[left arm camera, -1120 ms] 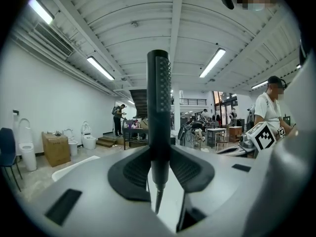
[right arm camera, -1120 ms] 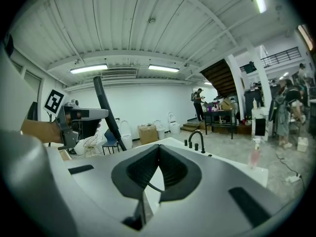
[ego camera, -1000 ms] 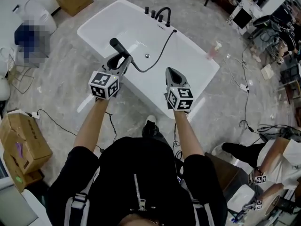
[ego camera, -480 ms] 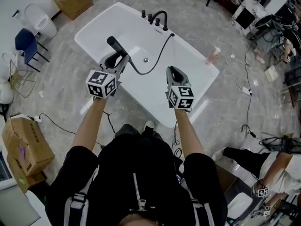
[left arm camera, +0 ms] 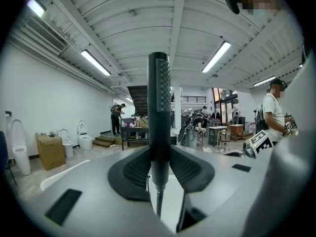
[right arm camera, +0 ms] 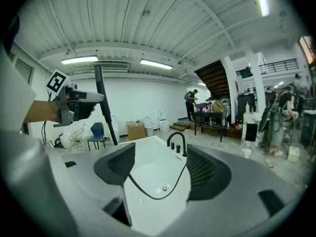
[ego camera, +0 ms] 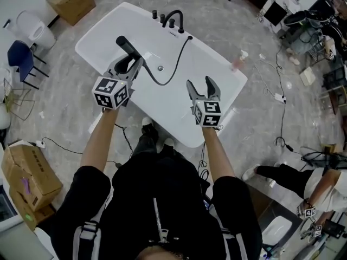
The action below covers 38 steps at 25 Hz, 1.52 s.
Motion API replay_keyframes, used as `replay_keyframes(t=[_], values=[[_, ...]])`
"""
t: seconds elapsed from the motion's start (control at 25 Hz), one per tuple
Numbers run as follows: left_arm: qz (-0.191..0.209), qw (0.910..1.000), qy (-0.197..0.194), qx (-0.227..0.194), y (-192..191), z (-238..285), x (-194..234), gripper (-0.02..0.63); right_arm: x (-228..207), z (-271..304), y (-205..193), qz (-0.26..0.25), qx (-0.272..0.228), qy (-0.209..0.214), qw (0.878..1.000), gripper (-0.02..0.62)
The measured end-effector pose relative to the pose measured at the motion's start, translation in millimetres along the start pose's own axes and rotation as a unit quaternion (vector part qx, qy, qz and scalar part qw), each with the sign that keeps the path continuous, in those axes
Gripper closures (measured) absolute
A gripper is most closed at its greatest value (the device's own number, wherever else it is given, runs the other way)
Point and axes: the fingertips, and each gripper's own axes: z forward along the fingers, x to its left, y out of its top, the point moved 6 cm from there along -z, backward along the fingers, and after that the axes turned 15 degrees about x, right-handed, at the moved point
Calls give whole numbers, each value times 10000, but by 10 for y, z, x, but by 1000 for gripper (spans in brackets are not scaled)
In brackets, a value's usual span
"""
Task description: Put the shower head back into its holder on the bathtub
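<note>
L gripper: clamped on the long black stick-shaped shower head. Pads sit on its lower handle, just above where the thin black flexible hose leaves it. Head stands upright betw. the jaws, well proud of the tips.

R gripper: jaws have just been opening and are now spread wide, nothing betw. them. Beyond its tips there is only the white freestanding bathtub, with the hose looping across the basin.

Handling (est., not tested):
- Head looks rigid with a smooth matte finish, so prob. slippery under a light grip. Round section could roll in the pads.
- Prob. light. The hose is the nuisance: limp, drags sideways, may snag on the rim.
- Grip is low, near the hose end. If that end seats in the holder, my L jaws may foul it. Could take the upper shaft w/ the free R gripper first.

Holder: I take it to be among the fittings by the black curved faucet on the far rim. That is ahead of both grippers and well apart from the L tips. Can't tell which fitting.
</note>
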Motion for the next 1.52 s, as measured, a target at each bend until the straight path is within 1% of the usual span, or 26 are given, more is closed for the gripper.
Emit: replay_keyframes(t=[0.12,0.32,0.56,0.76,1.0,1.12,1.32,1.52], values=[[-15,10000,-68,-36,75,78,100,472,43,140,-38,-67,189,27,9998,268],[78,9997,-234,43,176,201,293,471,246,482,-73,-192,441,198,9986,267],[99,9991,-408,67,309,323,622,471,509,1026,62,-331,665,418,9964,267],[53,9991,-429,24,399,339,906,471,760,1472,95,-572,920,735,9914,267],[4,9994,-332,3,470,313,1299,472,995,1992,121,-746,1148,993,9856,267],[-96,9996,-249,-28,490,254,1507,472,1148,2245,103,-864,1301,1131,9812,267],[-255,9996,-122,-80,571,129,1809,472,1467,2729,55,-1076,1605,1405,9710,267],[-315,9994,-45,-155,700,-33,1969,472,1765,3284,-46,-1293,1929,1612,9592,278]])
